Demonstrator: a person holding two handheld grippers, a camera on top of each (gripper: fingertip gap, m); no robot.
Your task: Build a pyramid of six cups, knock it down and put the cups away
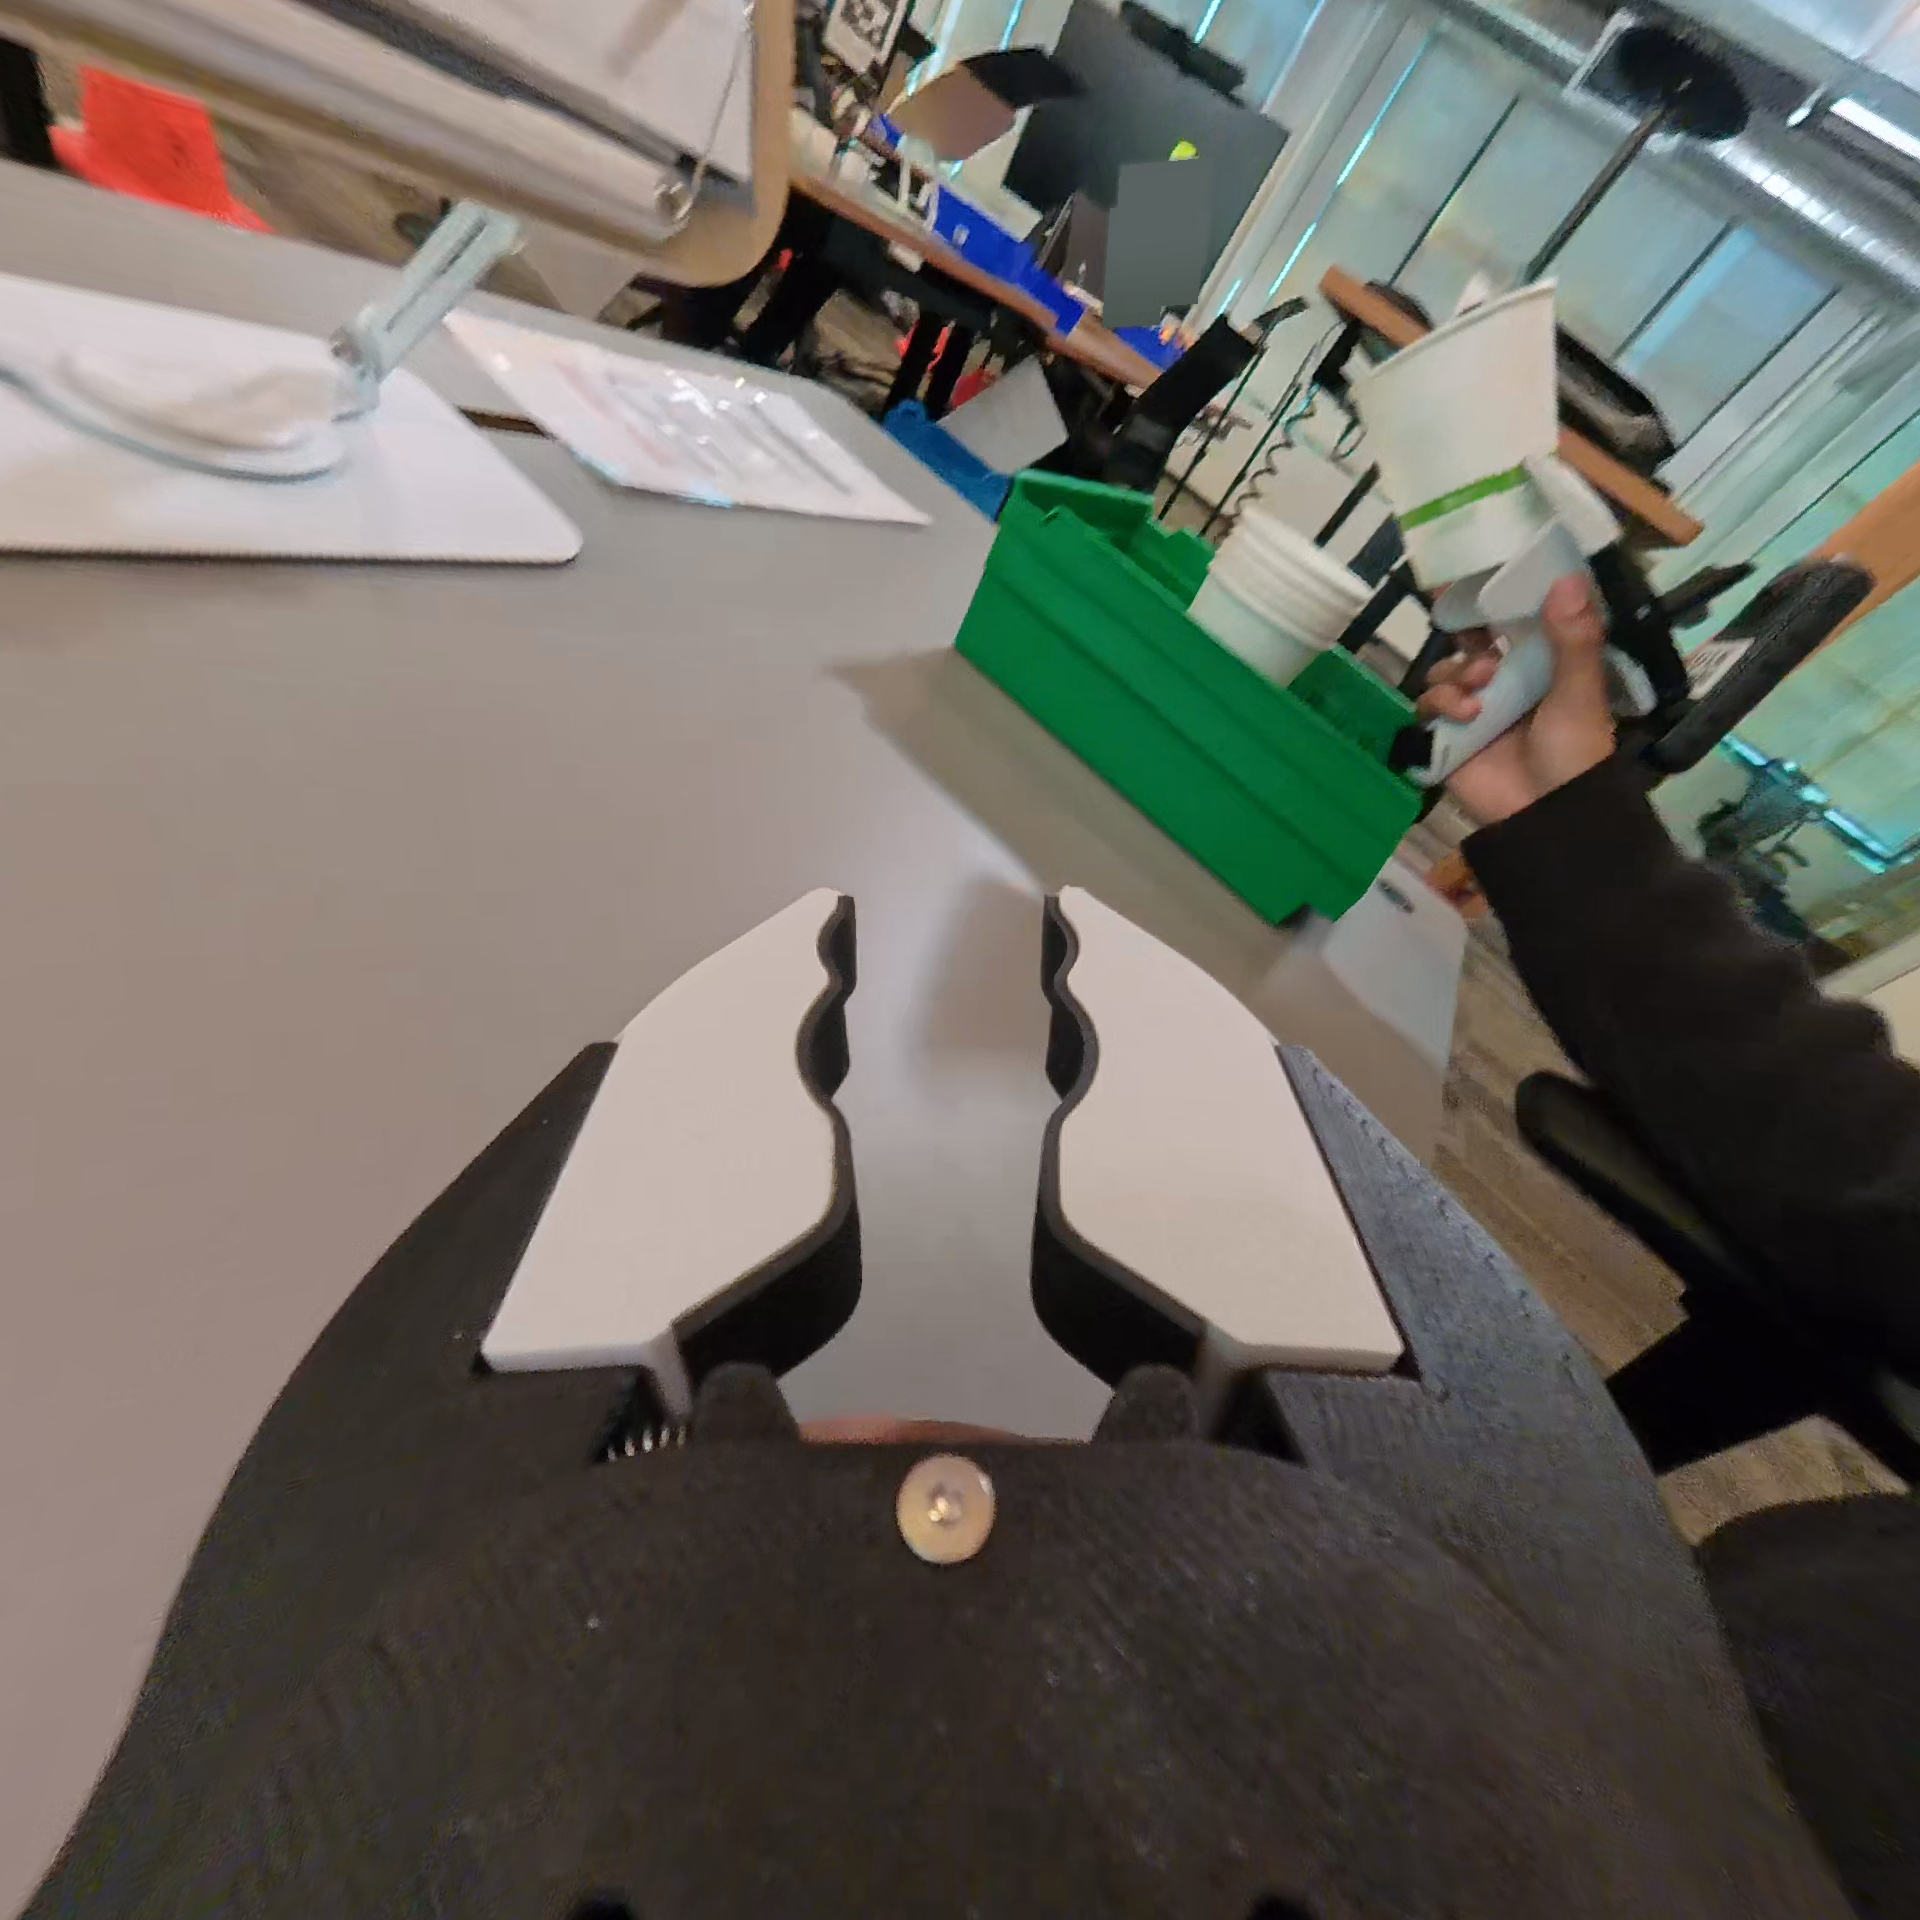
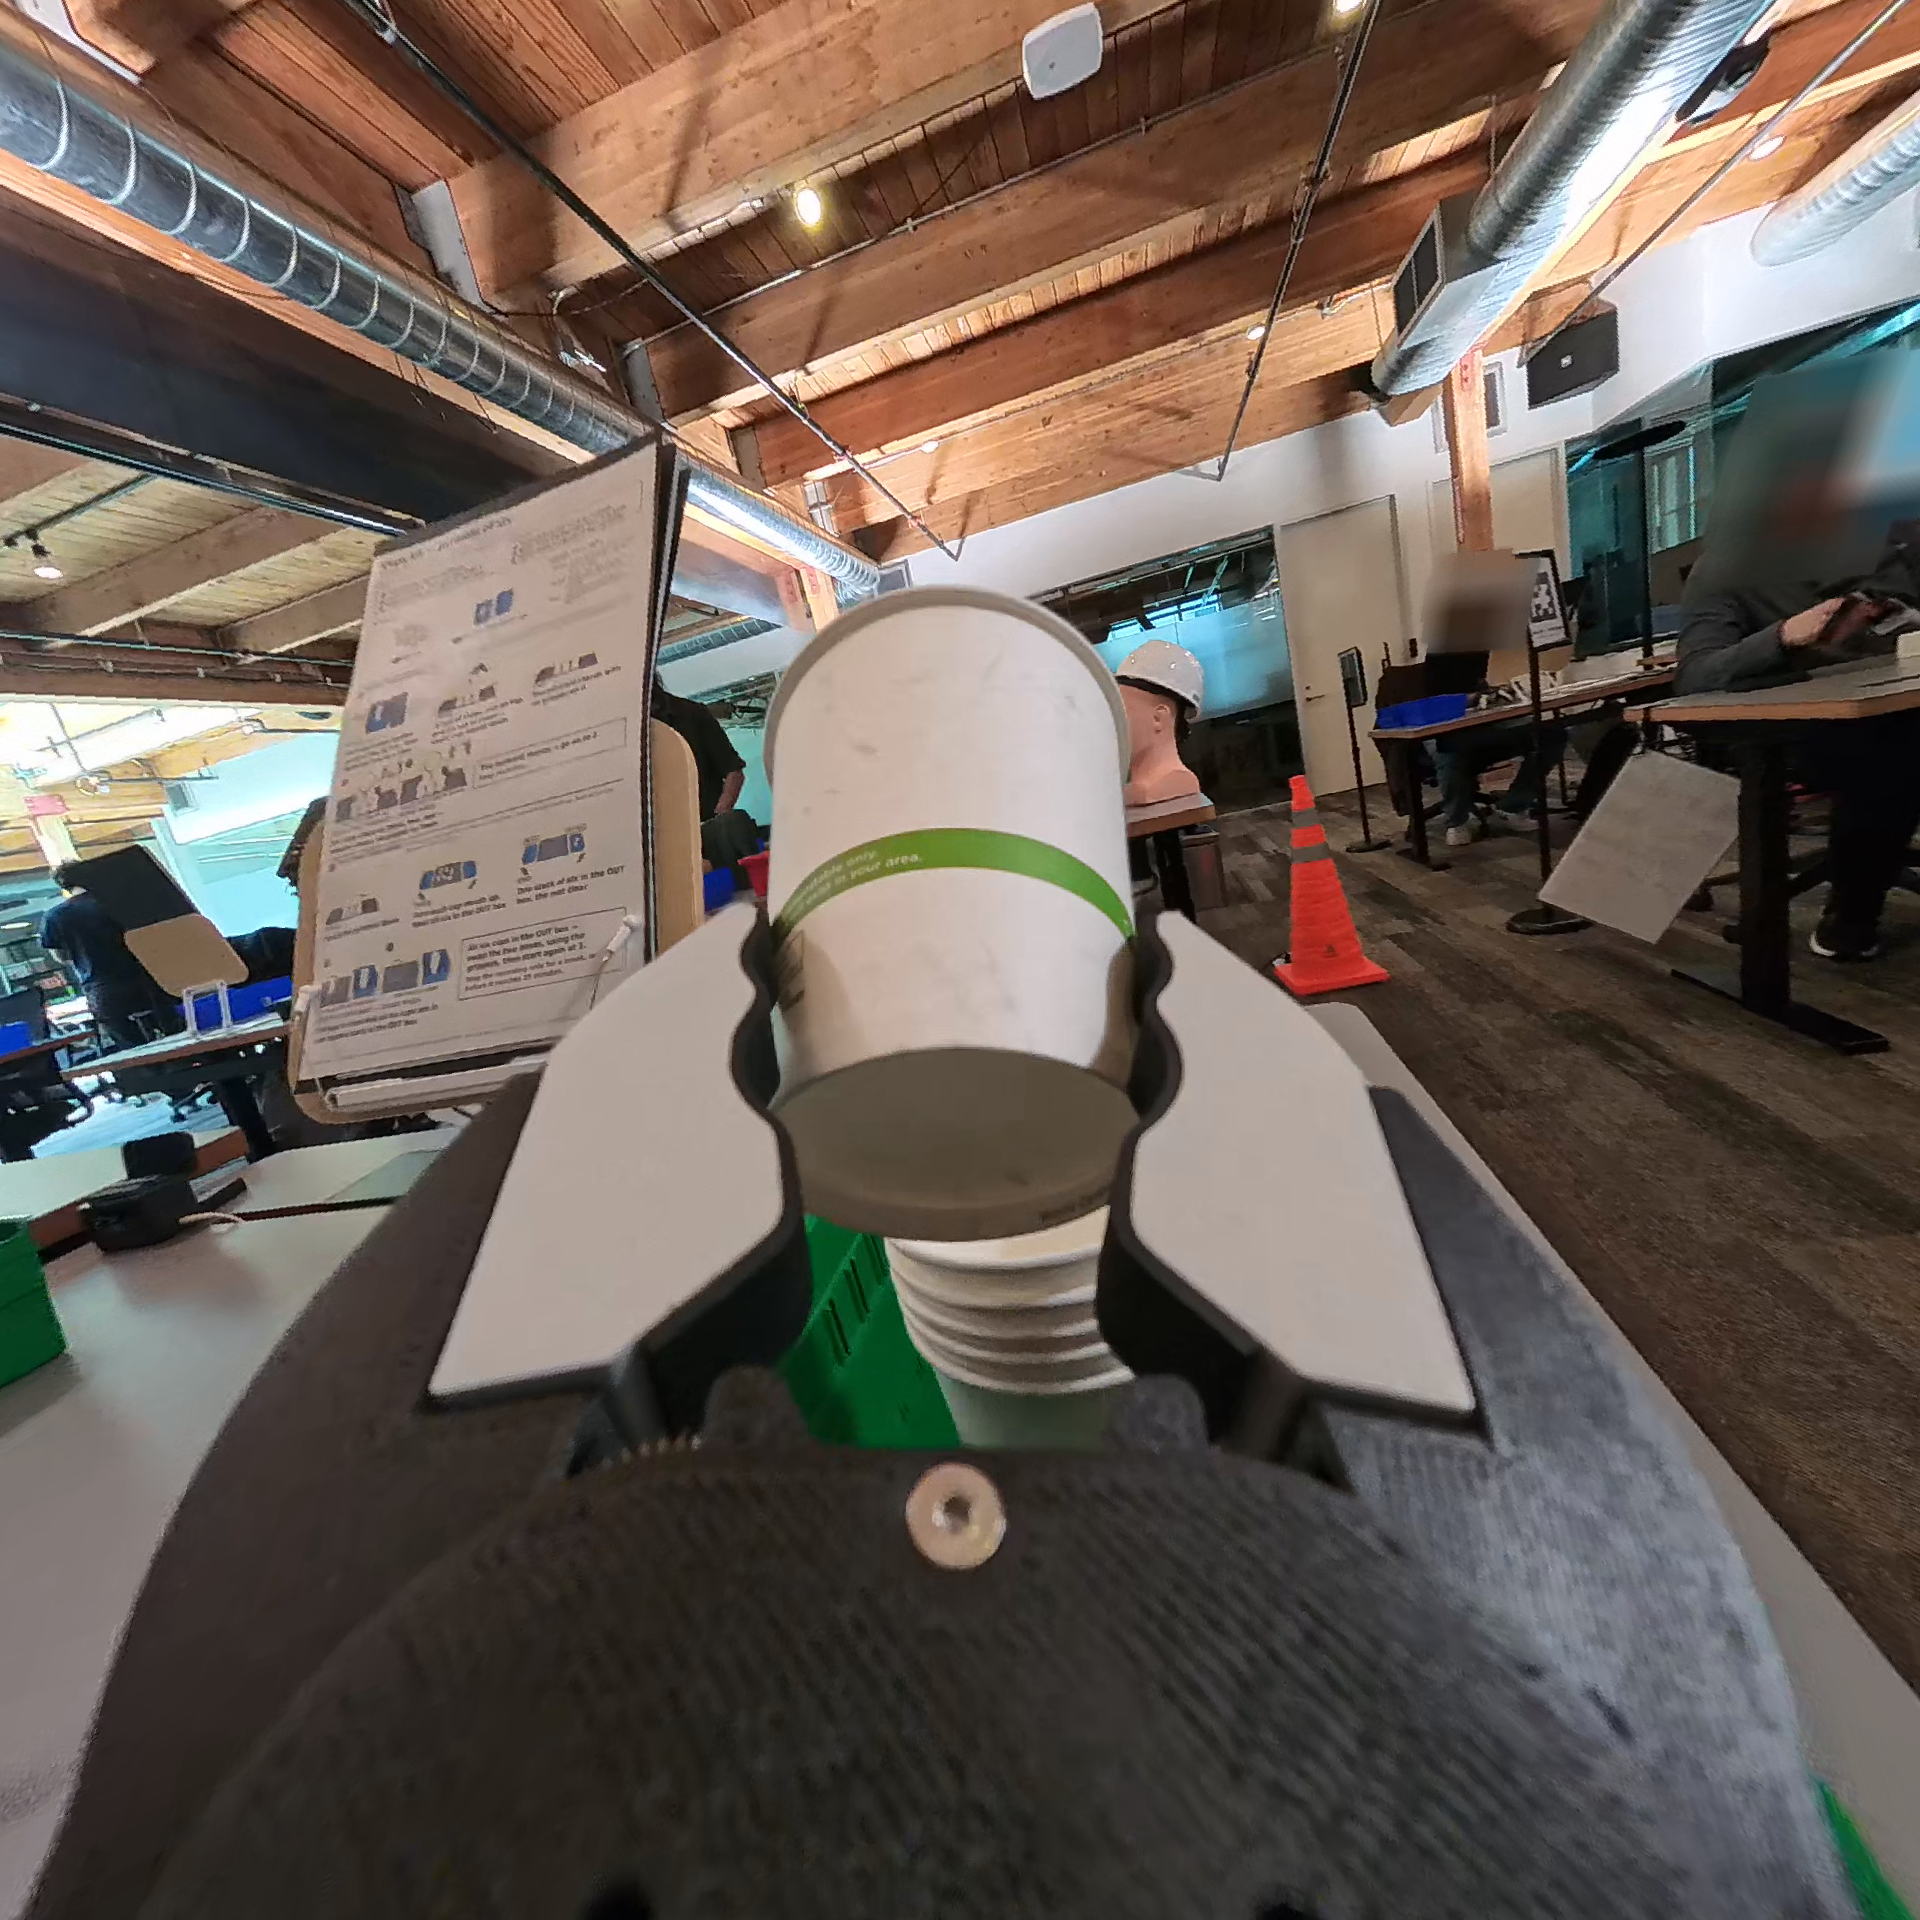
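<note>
My right gripper [image 2: 951,940] is shut on a white paper cup with a green band [image 2: 951,831], held by its lower part, mouth up and tilted away. Right below it a stack of white paper cups [image 2: 1003,1314] stands in a green bin [image 2: 831,1340]. In the left wrist view the held cup [image 1: 1470,426] hangs in the air above that stack [image 1: 1273,603] and the bin [image 1: 1164,707] at the table's right edge, with the right gripper [image 1: 1522,525] and a hand under it. My left gripper [image 1: 948,920] is open and empty, low over the grey table [image 1: 416,831].
A white mat [image 1: 416,488] with a clear stand and a sheet of paper [image 1: 707,426] lie at the far left of the table. An instruction board [image 2: 488,790] stands behind. An orange cone [image 2: 1320,894], desks, chairs and people are beyond the table edge.
</note>
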